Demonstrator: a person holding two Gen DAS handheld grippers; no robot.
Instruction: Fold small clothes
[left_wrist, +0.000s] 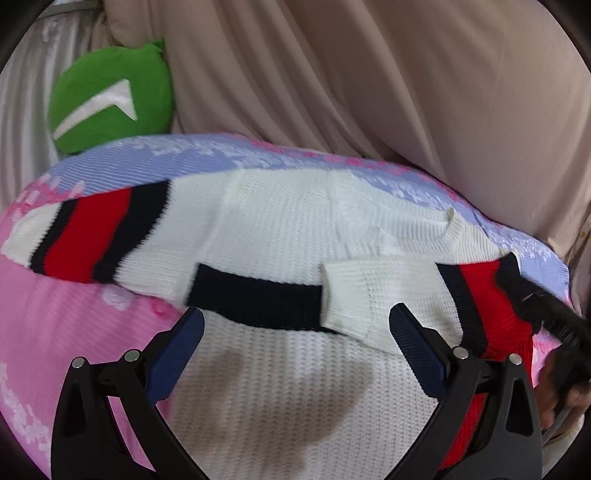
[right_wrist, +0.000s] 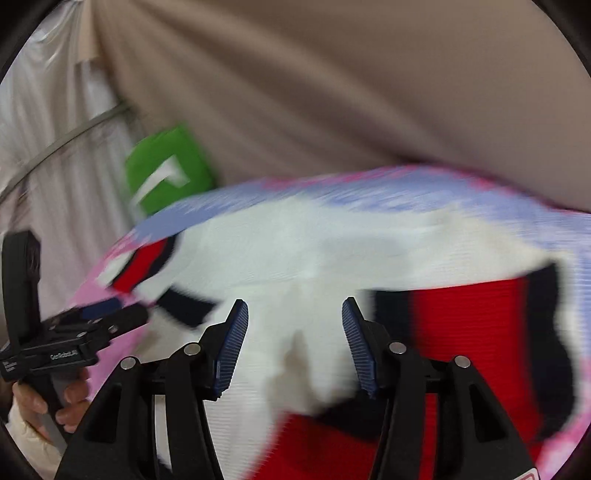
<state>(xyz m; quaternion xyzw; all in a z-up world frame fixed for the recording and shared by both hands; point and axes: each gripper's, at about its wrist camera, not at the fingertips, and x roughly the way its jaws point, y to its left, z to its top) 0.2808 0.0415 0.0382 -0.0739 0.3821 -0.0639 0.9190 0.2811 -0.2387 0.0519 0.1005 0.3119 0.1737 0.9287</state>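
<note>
A small white knit sweater (left_wrist: 288, 229) with red and dark navy stripes lies on a pink and blue patterned cover (left_wrist: 55, 314). One sleeve (left_wrist: 85, 236) stretches out to the left. The other sleeve (left_wrist: 373, 295) is folded across the body. My left gripper (left_wrist: 295, 325) is open just above the sweater's body. My right gripper (right_wrist: 295, 317) is open over the folded sleeve (right_wrist: 306, 354) and the red stripe (right_wrist: 469, 332); this view is blurred. Its black tip (left_wrist: 532, 306) shows at the right of the left wrist view. The left gripper (right_wrist: 107, 317) shows at the left of the right wrist view.
A green cushion (left_wrist: 110, 99) with a white mark sits behind the cover at the far left; it also shows in the right wrist view (right_wrist: 166, 170). Beige curtain folds (left_wrist: 369, 74) hang behind. A hand (right_wrist: 48, 402) holds the left gripper's handle.
</note>
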